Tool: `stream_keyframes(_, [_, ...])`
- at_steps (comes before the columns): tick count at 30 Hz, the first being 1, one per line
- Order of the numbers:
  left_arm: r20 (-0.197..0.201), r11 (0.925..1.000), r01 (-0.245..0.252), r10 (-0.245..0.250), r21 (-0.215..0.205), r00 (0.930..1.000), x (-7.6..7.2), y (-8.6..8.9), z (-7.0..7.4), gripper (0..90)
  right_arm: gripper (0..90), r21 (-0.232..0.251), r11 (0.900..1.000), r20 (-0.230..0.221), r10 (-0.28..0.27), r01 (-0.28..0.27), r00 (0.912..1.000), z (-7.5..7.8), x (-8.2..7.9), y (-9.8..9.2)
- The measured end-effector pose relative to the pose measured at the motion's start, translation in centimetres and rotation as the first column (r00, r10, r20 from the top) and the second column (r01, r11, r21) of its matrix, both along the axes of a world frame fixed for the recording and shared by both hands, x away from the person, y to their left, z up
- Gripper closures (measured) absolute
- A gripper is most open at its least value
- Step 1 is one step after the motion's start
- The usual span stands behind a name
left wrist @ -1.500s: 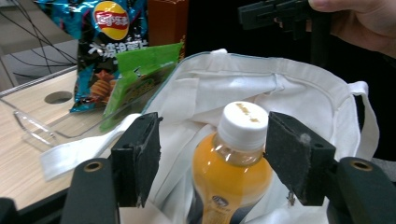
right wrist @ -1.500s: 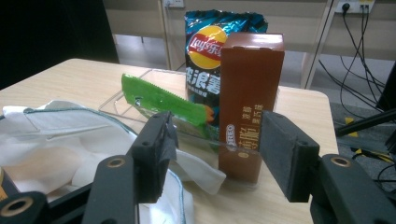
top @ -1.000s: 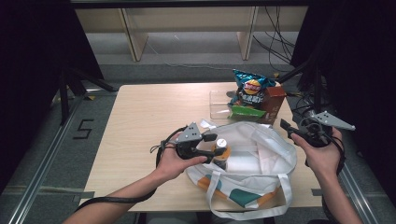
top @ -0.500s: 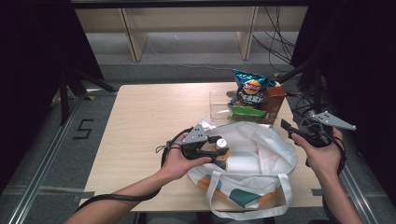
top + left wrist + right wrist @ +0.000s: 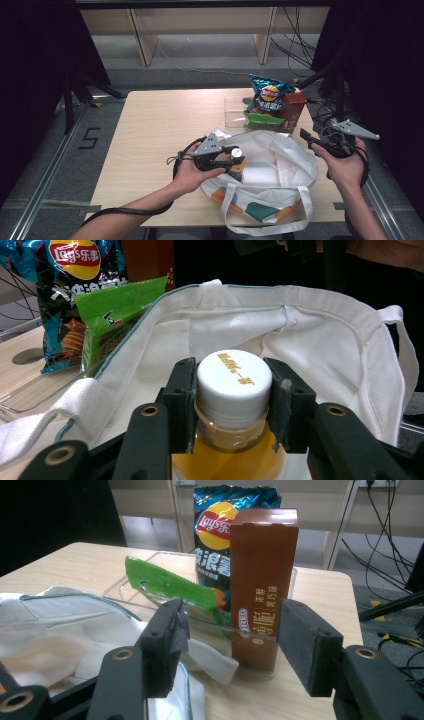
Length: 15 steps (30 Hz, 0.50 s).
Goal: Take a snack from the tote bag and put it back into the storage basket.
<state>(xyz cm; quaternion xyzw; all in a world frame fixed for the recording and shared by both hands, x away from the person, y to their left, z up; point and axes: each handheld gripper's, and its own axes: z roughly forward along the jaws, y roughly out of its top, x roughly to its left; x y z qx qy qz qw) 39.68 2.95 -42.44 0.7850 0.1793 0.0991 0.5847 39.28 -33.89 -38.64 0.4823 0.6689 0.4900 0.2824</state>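
bottle point(image 5: 234, 440): clear, amber-orange drink inside
bottle cap point(image 5: 234, 382): white, small gold lettering on top
tote bag point(image 5: 280, 165): white cloth, teal and orange patches on its lower side, thin teal line along the rim
left gripper point(image 5: 234, 405): black jaws, brass-coloured rivets, grey plate on top
right gripper point(image 5: 230, 650): black jaws, brass-coloured rivets, grey plate on top
chip bag point(image 5: 220, 535): dark blue-teal foil, red and yellow logo, white lettering
green packet point(image 5: 170, 587): bright green
box point(image 5: 262, 580): reddish brown, pale lettering down the front
tray point(image 5: 235, 111): clear
table point(image 5: 165, 125): pale wood grain
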Motion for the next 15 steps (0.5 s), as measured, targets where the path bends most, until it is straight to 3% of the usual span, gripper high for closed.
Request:
stream_keyframes(9, [-0.011, 0.9999, 0.005, -0.005, -0.015, 0.9999, 0.1, 0.3, 0.6, 58.6, 45.3, -0.012, 1.000, 0.017, 0.006, -0.006, 0.9998, 0.0, 0.1, 0.0])
stream_keyframes(10, [-0.005, 0.9997, 0.013, -0.013, -0.022, 0.9999, 0.2, 0.3, 0.8, 58.7, 45.3, -0.003, 1.000, 0.003, 0.001, -0.001, 1.0000, 0.1, 0.0, 0.0])
stream_keyframes(12, [-0.007, 0.9997, 0.007, -0.007, -0.025, 0.9999, 0.1, 0.4, 1.1, 58.6, 45.3, -0.012, 1.000, 0.045, 0.009, -0.008, 0.9989, 0.0, 0.2, -0.1])
stream_keyframes(14, [-0.003, 0.9994, 0.012, -0.012, -0.031, 0.9999, 0.3, 0.5, 1.3, 58.7, 45.3, 0.007, 1.000, 0.007, 0.005, -0.005, 1.0000, 0.3, -0.1, 0.0])
stream_keyframes(15, [-0.005, 0.9995, 0.011, -0.012, -0.028, 0.9999, 0.3, 0.5, 1.5, 58.7, 45.3, -0.004, 1.000, 0.025, 0.011, -0.011, 0.9996, 0.3, 0.0, -0.2])
